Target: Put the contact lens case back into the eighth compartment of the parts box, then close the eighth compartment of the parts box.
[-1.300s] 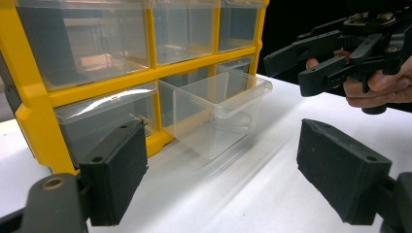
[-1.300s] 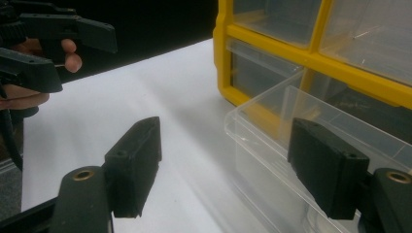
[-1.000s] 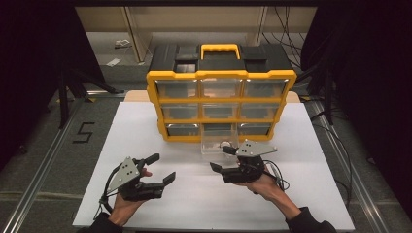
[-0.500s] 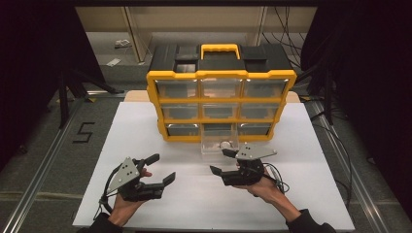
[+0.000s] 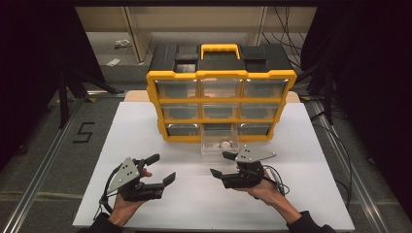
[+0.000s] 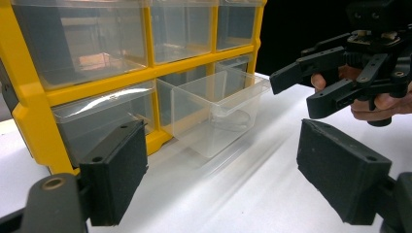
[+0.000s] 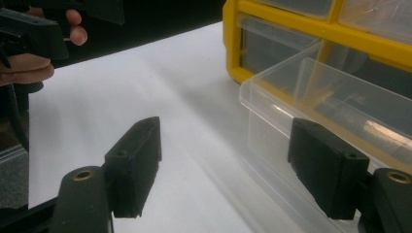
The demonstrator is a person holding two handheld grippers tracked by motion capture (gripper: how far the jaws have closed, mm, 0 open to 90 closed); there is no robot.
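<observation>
A yellow and black drawer cabinet point(image 5: 221, 97) stands at the back of the white board point(image 5: 136, 131). Its bottom middle clear drawer point(image 5: 219, 144) is pulled out onto the board, with a small round object point(image 5: 226, 144) lying inside. My left gripper point(image 5: 163, 168) rests at the front left, open and empty, pointing right toward the drawer point(image 6: 214, 111). My right gripper point(image 5: 221, 164) sits just in front of the drawer, open and empty, pointing left. In the right gripper view the drawer's clear wall point(image 7: 330, 107) stands beside the right pad, apart from it.
The cabinet's other clear drawers point(image 5: 180, 89) are pushed in. Cables point(image 5: 277, 177) trail from the right gripper across the board. Dark floor with metal rails point(image 5: 43, 160) surrounds the board; a painted mark point(image 5: 83, 132) lies to the left.
</observation>
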